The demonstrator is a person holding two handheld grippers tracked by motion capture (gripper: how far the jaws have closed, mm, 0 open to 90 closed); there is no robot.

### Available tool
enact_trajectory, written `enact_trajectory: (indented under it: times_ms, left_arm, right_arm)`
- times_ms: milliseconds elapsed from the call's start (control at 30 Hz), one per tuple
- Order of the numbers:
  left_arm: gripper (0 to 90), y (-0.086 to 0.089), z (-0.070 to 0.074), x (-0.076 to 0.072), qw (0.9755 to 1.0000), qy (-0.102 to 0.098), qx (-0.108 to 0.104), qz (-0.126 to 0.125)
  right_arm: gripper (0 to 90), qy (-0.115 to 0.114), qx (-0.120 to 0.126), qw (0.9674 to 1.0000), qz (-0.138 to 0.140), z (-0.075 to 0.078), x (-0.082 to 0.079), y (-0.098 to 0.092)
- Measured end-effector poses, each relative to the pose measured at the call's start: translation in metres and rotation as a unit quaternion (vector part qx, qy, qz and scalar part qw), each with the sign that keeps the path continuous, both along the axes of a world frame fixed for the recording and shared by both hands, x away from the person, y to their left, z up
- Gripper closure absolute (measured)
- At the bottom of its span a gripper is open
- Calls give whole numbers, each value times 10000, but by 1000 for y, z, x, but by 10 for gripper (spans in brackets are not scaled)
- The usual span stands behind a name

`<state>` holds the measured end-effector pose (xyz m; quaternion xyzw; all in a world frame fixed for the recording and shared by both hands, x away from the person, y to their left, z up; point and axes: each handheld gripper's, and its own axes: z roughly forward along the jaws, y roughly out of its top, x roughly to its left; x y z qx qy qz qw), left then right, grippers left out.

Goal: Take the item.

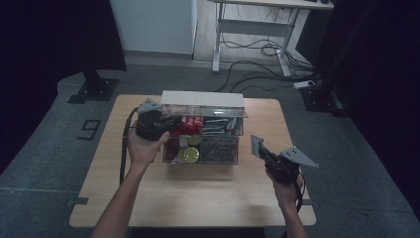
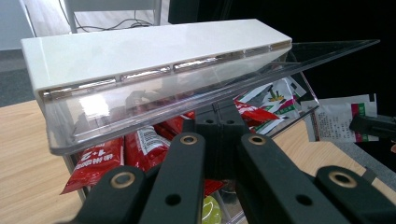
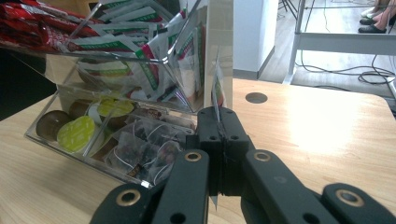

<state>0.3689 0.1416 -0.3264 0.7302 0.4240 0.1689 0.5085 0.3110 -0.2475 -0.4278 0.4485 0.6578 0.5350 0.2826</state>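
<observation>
A clear two-tier organizer box (image 1: pixel 225 159) with a white top (image 1: pixel 203 97) stands at the back middle of the wooden table (image 1: pixel 198 198). Its clear lid (image 2: pixel 154 98) is tilted up, and my left gripper (image 2: pixel 219 119) is shut on the lid's front edge, at the box's left end (image 1: pixel 166 120). Under the lid lie red sachets (image 2: pixel 140 147) and white-green sachets (image 2: pixel 275 100). My right gripper (image 3: pixel 218 116) is shut on one white-green sachet (image 3: pixel 216 88), held edge-on just right of the box (image 1: pixel 255 145). Green-lidded capsules (image 3: pixel 77 133) and tea bags (image 3: pixel 140 149) fill the lower tier.
The table's front half is bare wood. A round hole (image 3: pixel 256 97) sits in the tabletop near the box's right side. Behind the table, a desk frame (image 1: pixel 247 29) and loose cables (image 1: pixel 267 49) are on the floor, with dark curtains on both sides.
</observation>
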Motion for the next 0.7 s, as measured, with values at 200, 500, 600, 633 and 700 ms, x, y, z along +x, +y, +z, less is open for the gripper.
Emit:
enact_trajectory:
  times_ms: [200, 500, 600, 633, 700]
  left_arm:
    - [900, 1, 1, -1, 10000, -3, 17, -9]
    - [900, 0, 1, -1, 10000, 3, 23, -19]
    - [900, 0, 1, -1, 10000, 6, 28, -18]
    - [900, 0, 1, -1, 10000, 4, 28, -16]
    - [900, 0, 1, -1, 10000, 7, 30, -14]
  right_arm:
    - [889, 119, 58, 9999, -27, -9, 2, -2]
    - [889, 327, 102, 9994, -74, -28, 7, -5]
    - [888, 362, 108, 9993, -76, -31, 8, -6]
    - [888, 378, 117, 9992, -83, -33, 8, -6]
    - [888, 418, 151, 9990, -87, -37, 9, -7]
